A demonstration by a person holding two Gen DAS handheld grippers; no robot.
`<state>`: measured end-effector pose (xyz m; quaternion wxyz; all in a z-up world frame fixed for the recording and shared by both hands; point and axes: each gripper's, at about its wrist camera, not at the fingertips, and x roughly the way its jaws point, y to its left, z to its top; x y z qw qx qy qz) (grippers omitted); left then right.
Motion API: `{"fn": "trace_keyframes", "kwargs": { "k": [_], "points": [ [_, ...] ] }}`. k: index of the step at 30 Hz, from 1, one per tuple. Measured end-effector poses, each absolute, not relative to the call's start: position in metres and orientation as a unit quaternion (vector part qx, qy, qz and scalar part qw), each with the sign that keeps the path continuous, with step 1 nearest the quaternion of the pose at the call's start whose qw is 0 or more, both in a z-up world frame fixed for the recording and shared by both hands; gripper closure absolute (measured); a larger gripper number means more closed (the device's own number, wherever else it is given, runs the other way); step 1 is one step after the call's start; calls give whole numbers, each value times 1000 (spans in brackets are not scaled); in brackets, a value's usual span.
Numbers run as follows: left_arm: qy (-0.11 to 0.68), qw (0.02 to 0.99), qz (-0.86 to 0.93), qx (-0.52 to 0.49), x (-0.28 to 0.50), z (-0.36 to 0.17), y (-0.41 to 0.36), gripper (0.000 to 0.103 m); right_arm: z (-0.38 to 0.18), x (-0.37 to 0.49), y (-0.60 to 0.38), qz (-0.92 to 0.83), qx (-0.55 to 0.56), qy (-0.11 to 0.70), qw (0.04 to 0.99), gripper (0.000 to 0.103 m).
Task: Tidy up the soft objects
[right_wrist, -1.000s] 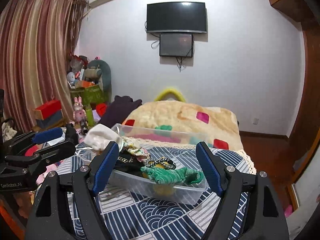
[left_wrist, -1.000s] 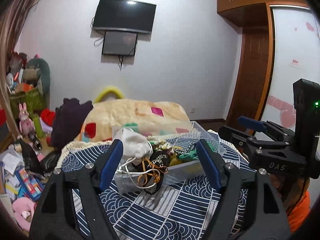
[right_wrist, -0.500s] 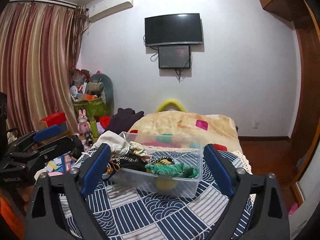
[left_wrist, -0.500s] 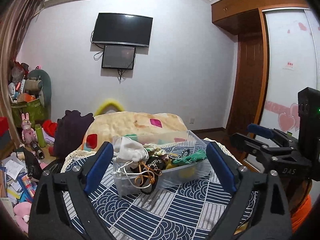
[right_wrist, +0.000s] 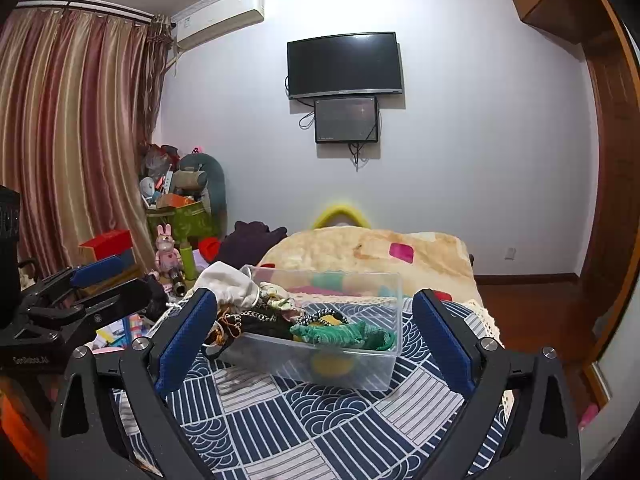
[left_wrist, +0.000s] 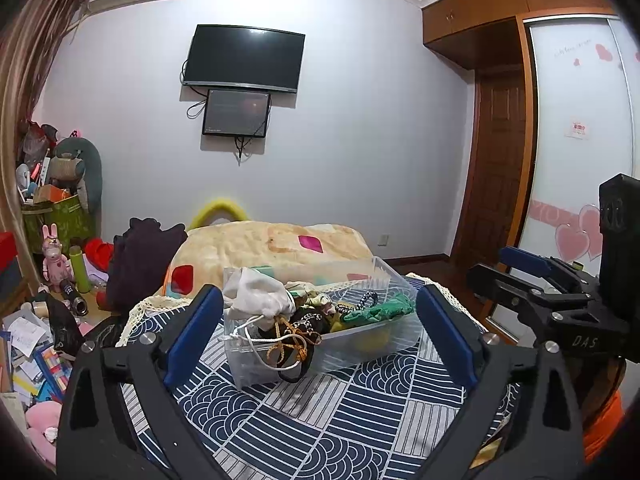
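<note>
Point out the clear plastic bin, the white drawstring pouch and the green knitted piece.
clear plastic bin (right_wrist: 352, 370), right wrist view, front wall.
white drawstring pouch (left_wrist: 256, 296), left wrist view, bulging body.
green knitted piece (right_wrist: 340, 334), right wrist view, middle fold.

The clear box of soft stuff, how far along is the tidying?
Done: the clear box on the patterned cloth already holds a white pouch, green knit and cords. In hand: nothing; left gripper and right gripper are open. Left: nothing loose visible on the cloth.
</note>
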<state>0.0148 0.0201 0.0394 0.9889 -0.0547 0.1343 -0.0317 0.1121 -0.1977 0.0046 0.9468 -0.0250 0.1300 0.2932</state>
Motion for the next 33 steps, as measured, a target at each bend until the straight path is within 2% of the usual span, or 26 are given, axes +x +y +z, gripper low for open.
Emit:
{"fn": "trace_keyframes", "kwargs": {
  "k": [33],
  "points": [
    [138, 988, -34, -60, 15, 37, 17, 1, 7, 106, -199, 296, -23, 128, 946, 5]
  ]
}}
